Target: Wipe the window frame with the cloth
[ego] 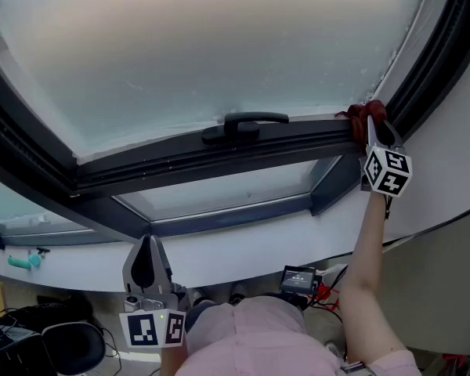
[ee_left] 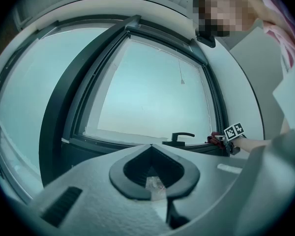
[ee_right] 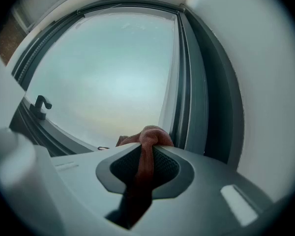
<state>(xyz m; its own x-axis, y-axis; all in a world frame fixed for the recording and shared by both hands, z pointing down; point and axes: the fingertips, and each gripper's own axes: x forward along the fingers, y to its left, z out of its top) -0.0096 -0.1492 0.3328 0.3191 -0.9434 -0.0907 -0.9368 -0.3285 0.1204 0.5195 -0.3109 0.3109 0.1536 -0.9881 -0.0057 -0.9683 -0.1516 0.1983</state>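
A dark window frame runs below the frosted pane, with a black handle on its lower rail. My right gripper is raised to the frame's lower right corner, shut on a red cloth that presses against the rail. In the right gripper view the cloth bunches out between the closed jaws, next to the frame's upright. My left gripper hangs low near the person's body, away from the window, its jaws closed with nothing held. From the left gripper view the handle and the right gripper show in the distance.
A white sill curves below the window and a white wall rises at the right. A second glass panel lies under the rail. A black chair and a small device with cables sit below.
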